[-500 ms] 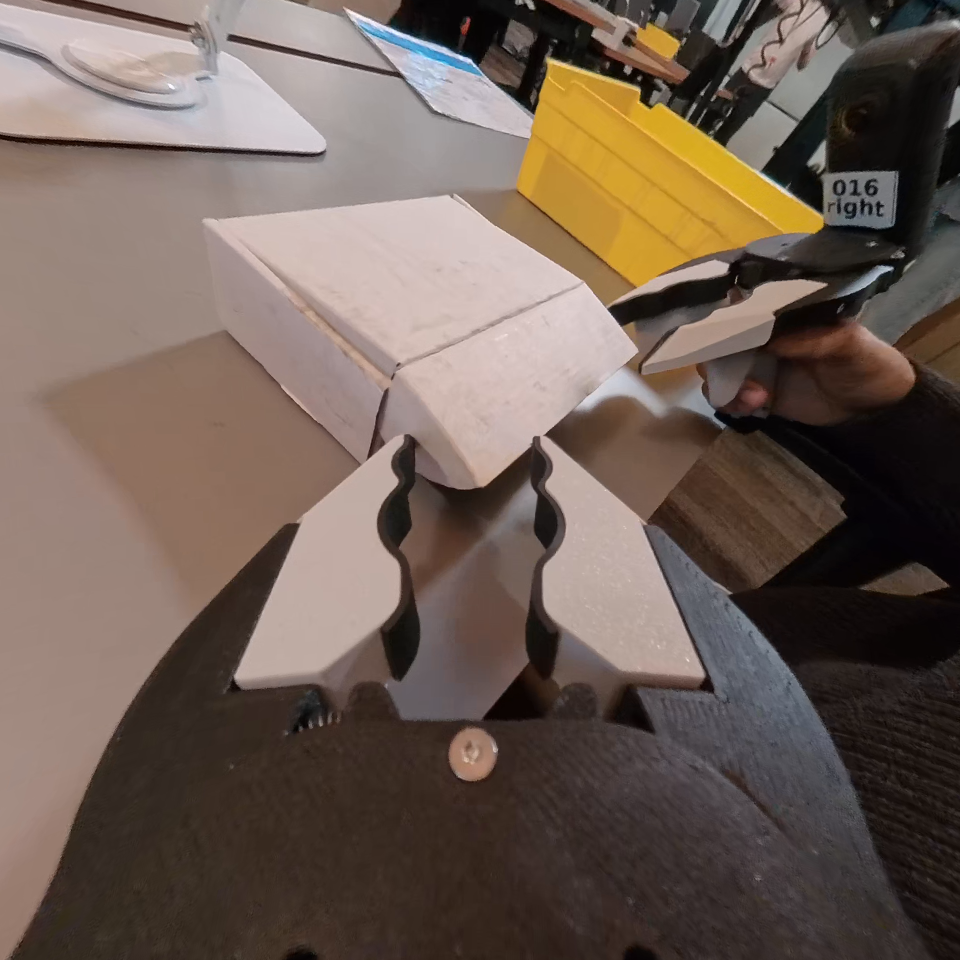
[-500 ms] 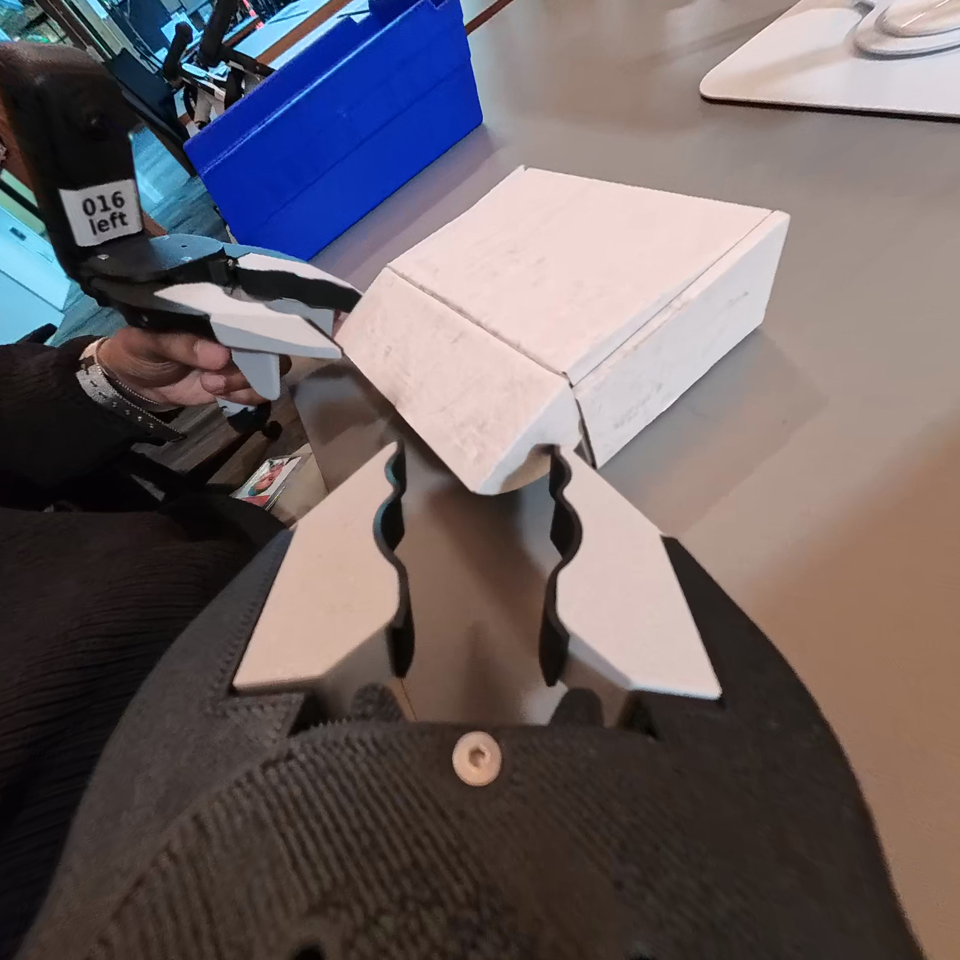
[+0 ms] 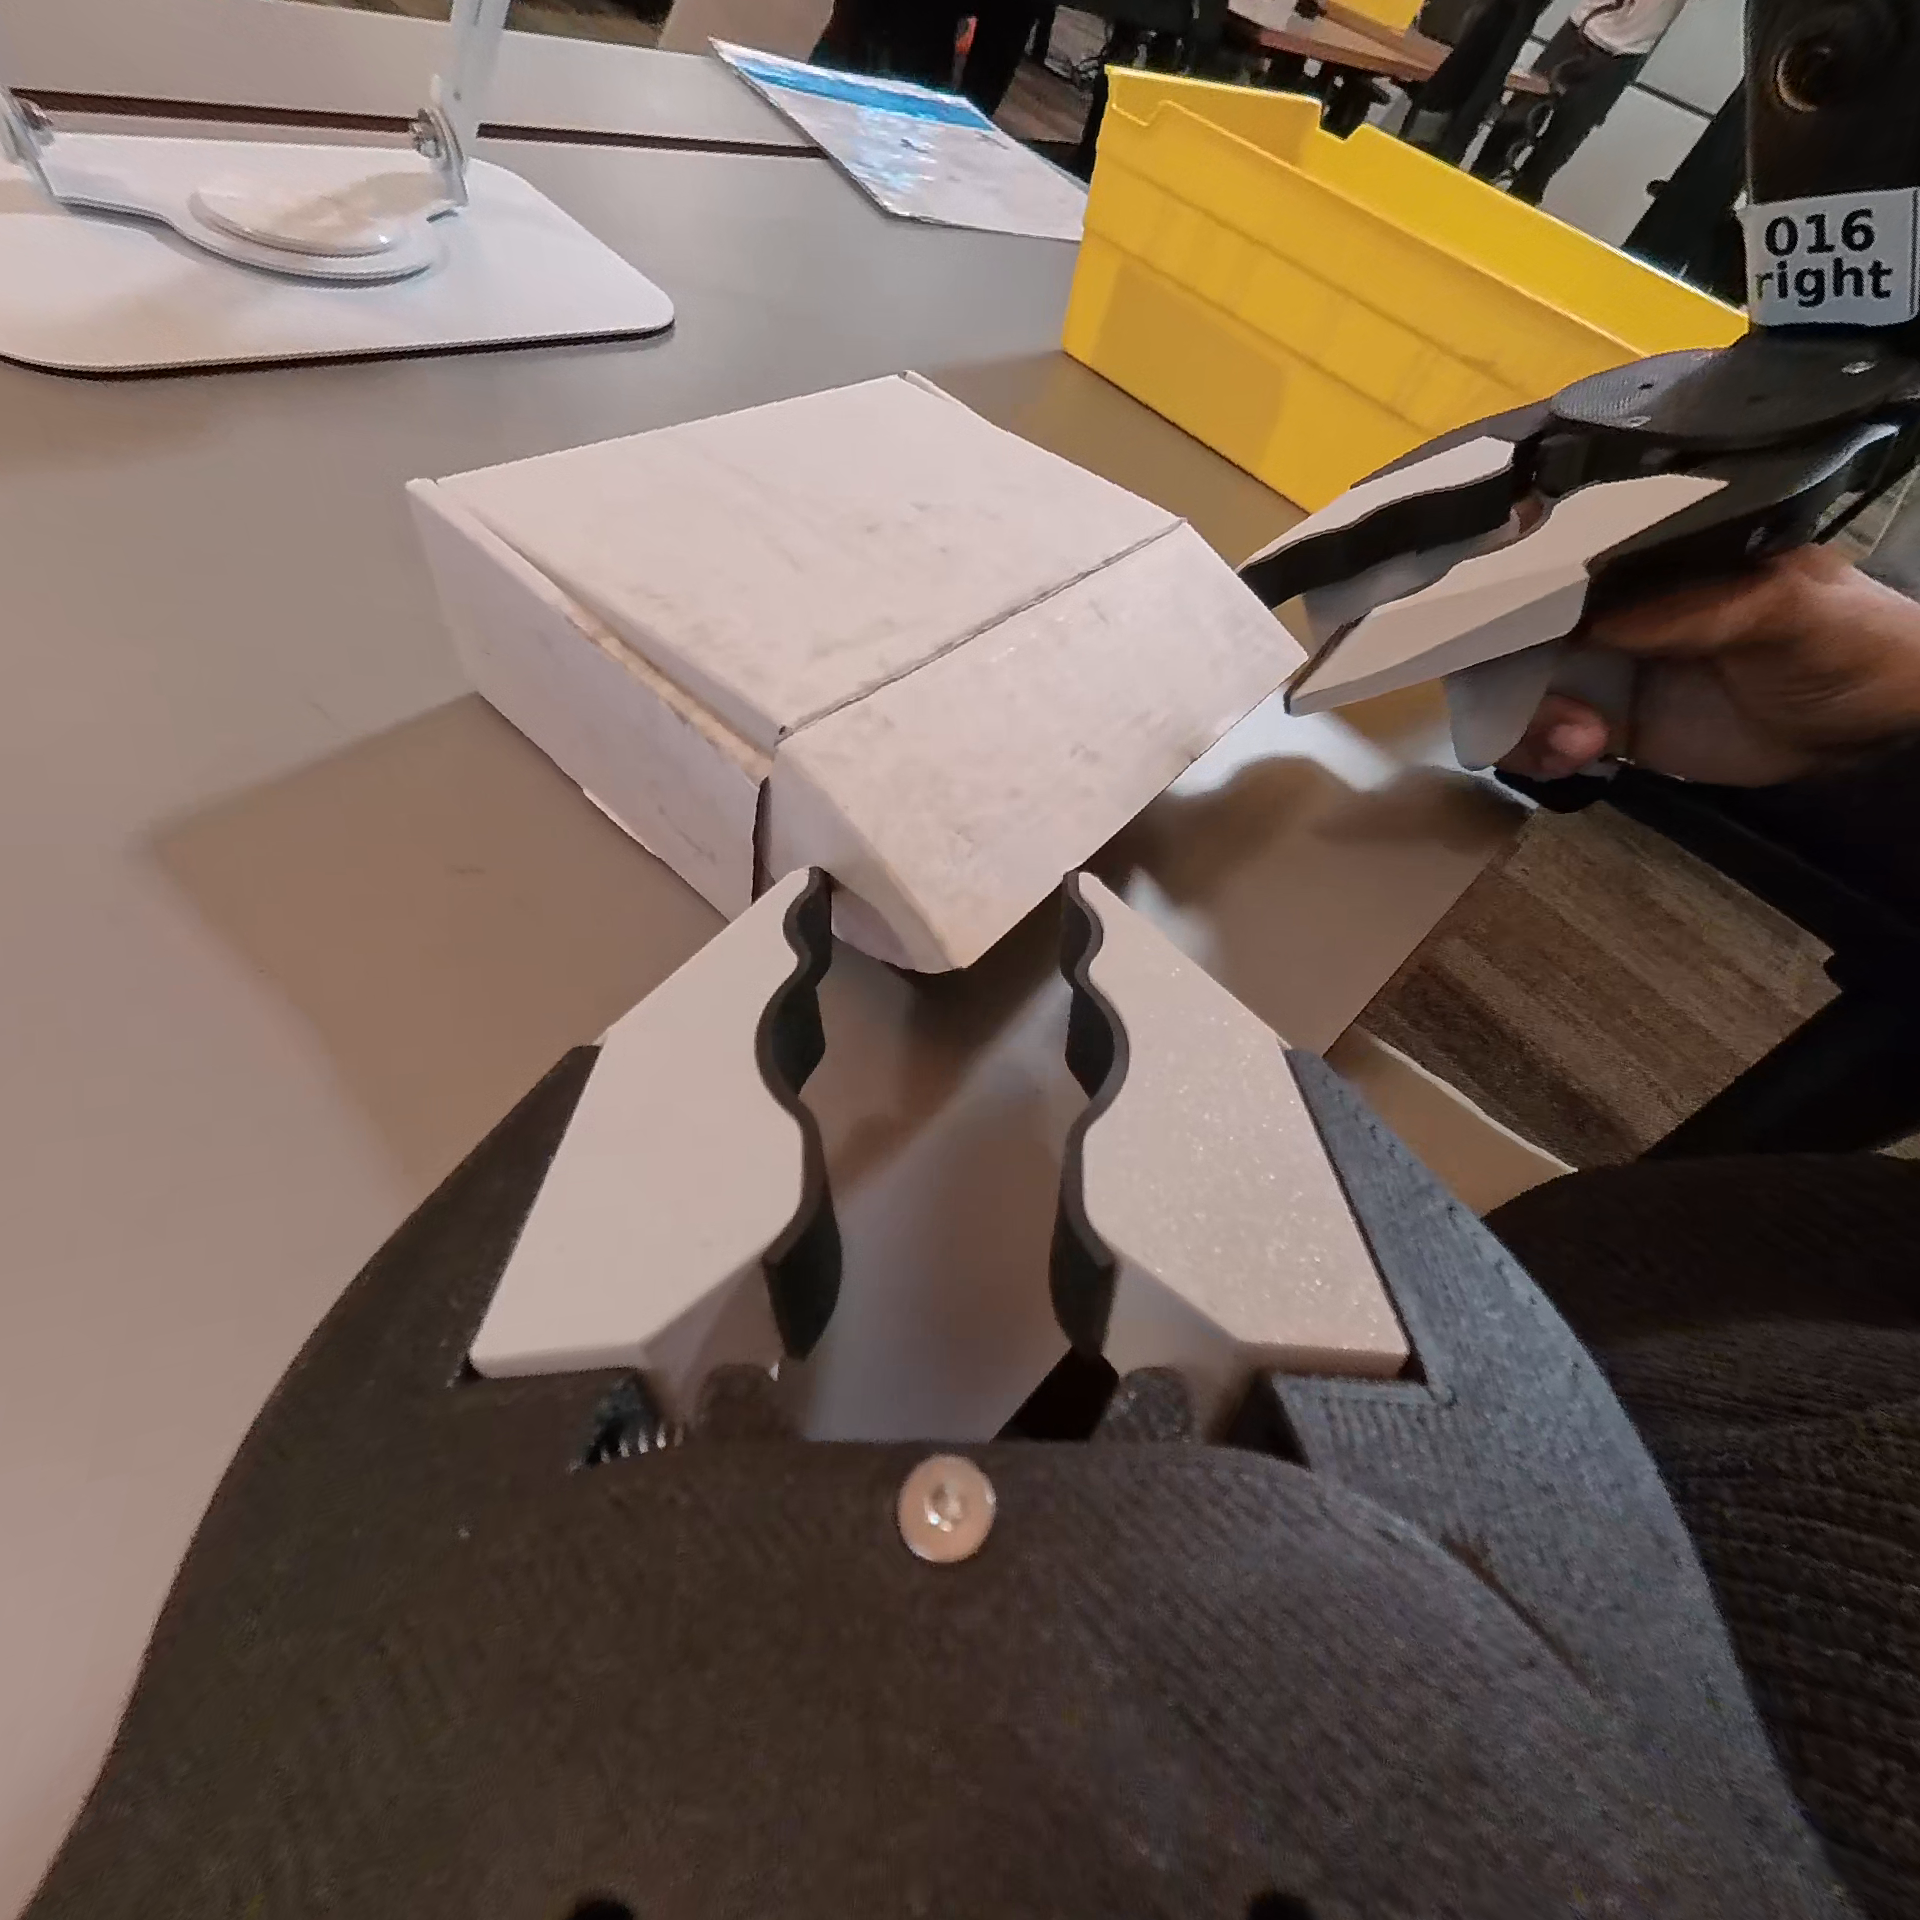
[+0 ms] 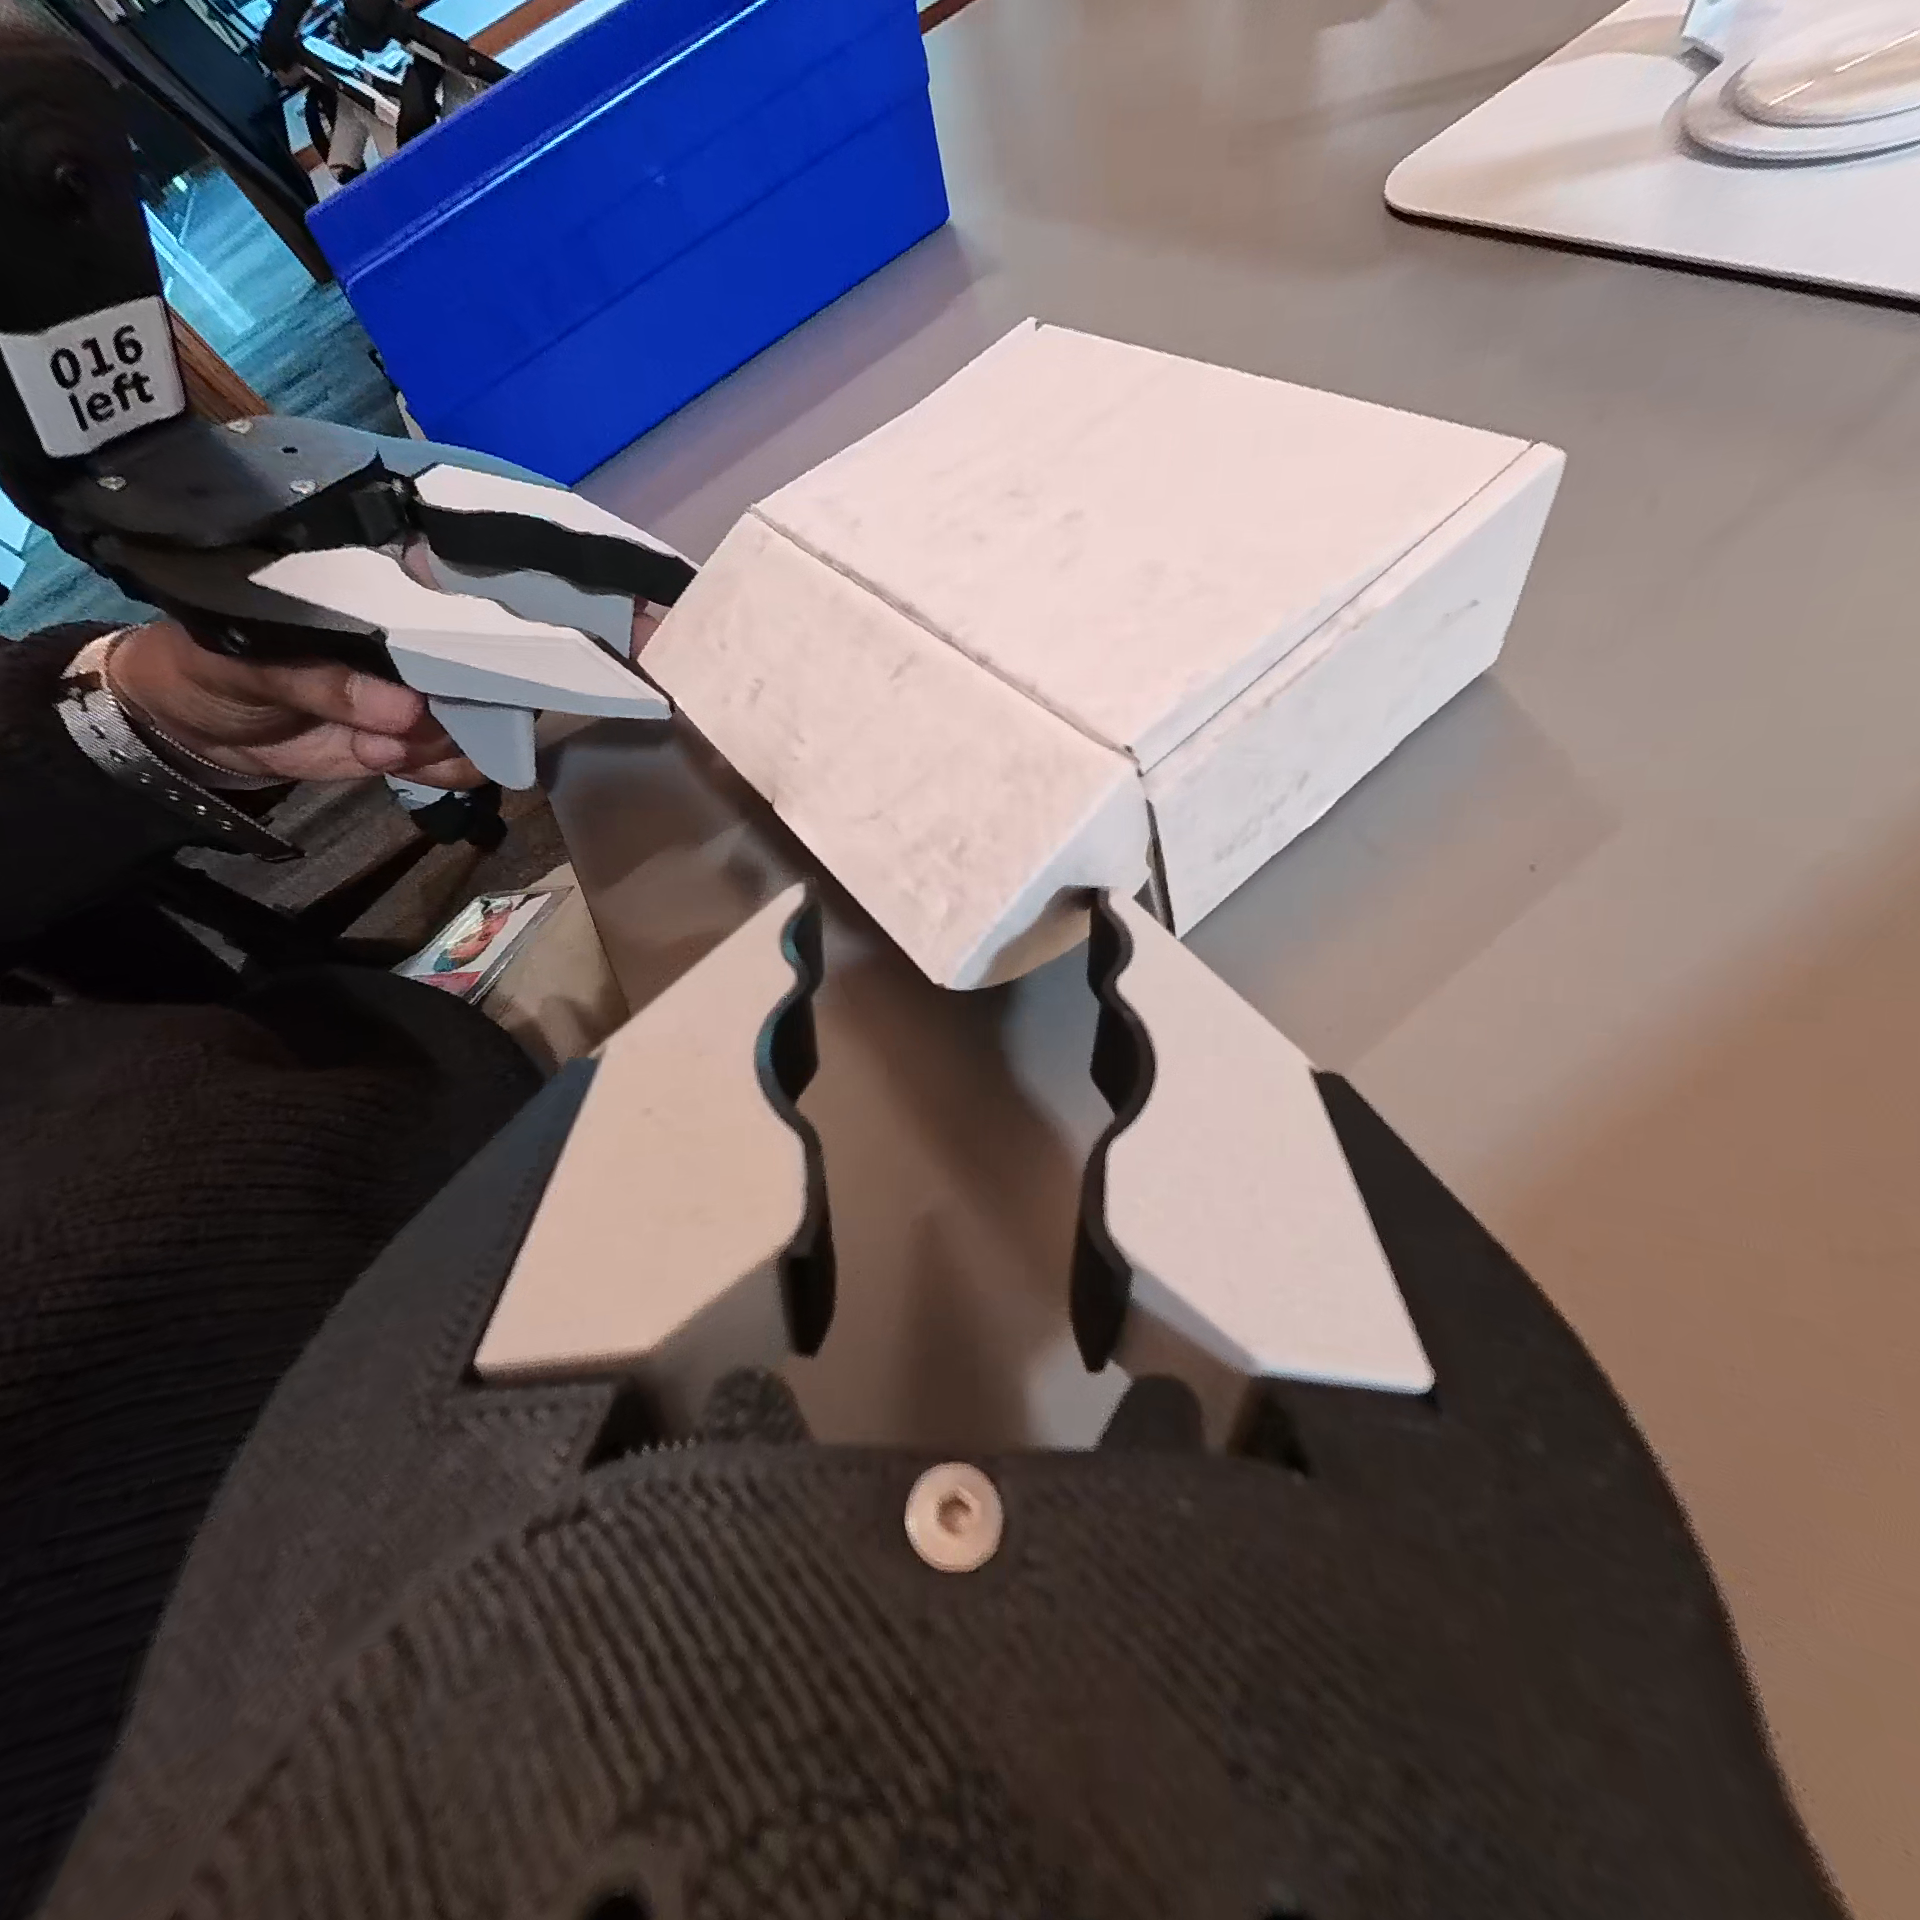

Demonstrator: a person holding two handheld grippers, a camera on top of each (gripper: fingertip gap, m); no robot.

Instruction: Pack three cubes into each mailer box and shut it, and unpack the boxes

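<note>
A white mailer box (image 3: 810,582) lies on the grey table (image 3: 260,935) with its lid down. Its front flap (image 3: 997,779) sticks out on a slant toward me, not tucked in. My left gripper (image 3: 940,894) is open, and the flap's left corner sits between its fingertips. My right gripper (image 4: 951,904) is open the same way at the flap's other corner (image 4: 997,935). Each gripper also shows in the other's view, open at the flap's edge: the right one (image 3: 1273,634) and the left one (image 4: 670,639). No cubes are in view; the box's inside is hidden.
A yellow bin (image 3: 1351,312) stands behind the box on the right and a blue bin (image 4: 644,239) on the left. A white mat with a clear stand (image 3: 312,239) lies at the back, beside a printed sheet (image 3: 914,145). The table edge (image 3: 1403,1049) is close to the flap.
</note>
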